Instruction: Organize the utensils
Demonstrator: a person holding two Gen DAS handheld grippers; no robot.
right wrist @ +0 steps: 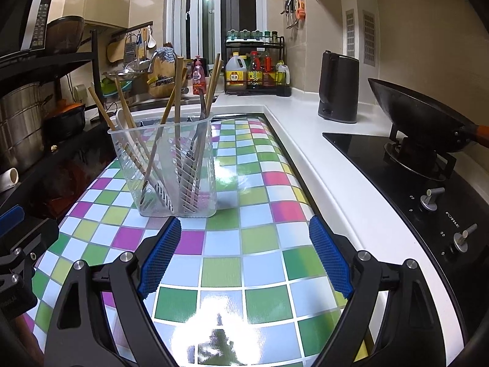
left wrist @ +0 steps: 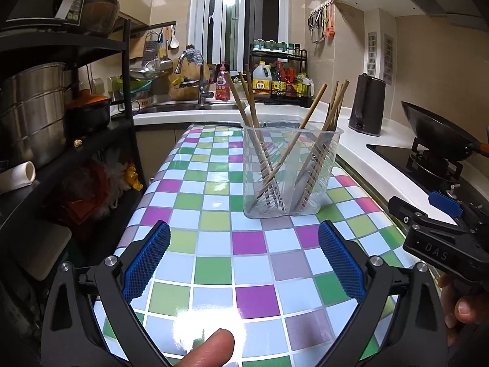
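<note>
A clear plastic utensil holder (left wrist: 290,171) stands on the checkered table (left wrist: 214,244). It holds several wooden chopsticks (left wrist: 244,113), a white spoon and metal utensils. It also shows in the right wrist view (right wrist: 171,168), with chopsticks (right wrist: 171,104), a white spoon (right wrist: 125,125) and a fork (right wrist: 202,104). My left gripper (left wrist: 244,232) is open and empty, just short of the holder. My right gripper (right wrist: 244,229) is open and empty, to the right of the holder and level with its base. The right gripper body (left wrist: 443,238) shows at the right edge of the left wrist view.
A white counter (right wrist: 305,128) borders the table on the right, with a dark kettle (right wrist: 337,87), a black hob (right wrist: 397,165) and a wok (right wrist: 421,116). A sink with a tap (left wrist: 198,79) and bottles (left wrist: 275,79) lie at the back. Black shelves with pots (left wrist: 33,107) stand left.
</note>
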